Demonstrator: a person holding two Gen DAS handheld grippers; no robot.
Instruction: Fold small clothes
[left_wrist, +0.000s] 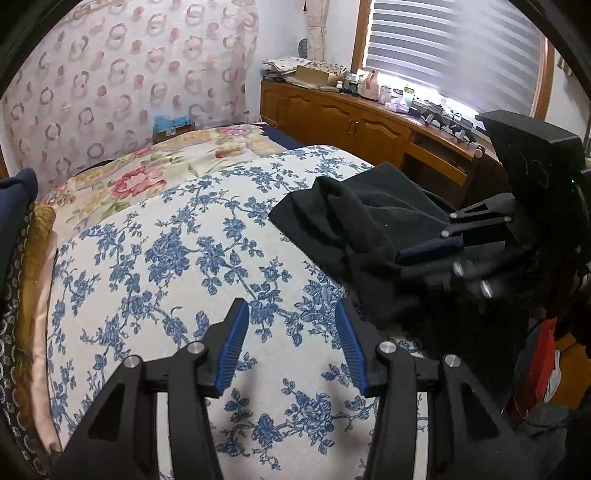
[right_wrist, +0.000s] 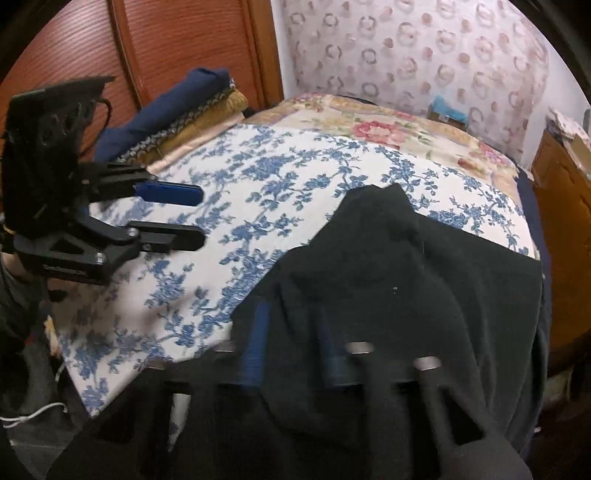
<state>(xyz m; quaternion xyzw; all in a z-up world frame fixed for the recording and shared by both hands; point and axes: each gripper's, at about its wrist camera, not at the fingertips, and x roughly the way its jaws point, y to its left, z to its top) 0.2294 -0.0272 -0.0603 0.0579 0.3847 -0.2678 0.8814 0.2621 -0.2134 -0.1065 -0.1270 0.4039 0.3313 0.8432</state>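
- two grippers over a bed: the left gripper (left_wrist: 291, 345) at the bottom centre of its own view has its blue-padded fingers (left_wrist: 232, 347) spread wide, holding nothing, above the blue floral cover (left_wrist: 166, 258).
- in the right wrist view the left gripper (right_wrist: 199, 214) sits at the left edge, jaws apart, above bare cover, well apart from the cloth.
- right gripper (left_wrist: 424, 260) at the right of the left wrist view — its fingers are pressed onto a fold of the black garment (left_wrist: 369, 229); blur hides the exact gap.
- in its own view the right gripper (right_wrist: 295, 350) is smeared and draped over by the black garment (right_wrist: 406, 295), a blue pad (right_wrist: 258, 339) showing at the cloth's left edge.
- the garment lies rumpled on the right half of the cover, its right edge near the bed's side by the wooden cabinet (left_wrist: 351, 118).
- open cover fills the left and centre; folded blankets (right_wrist: 177, 122) are stacked at the far left edge.
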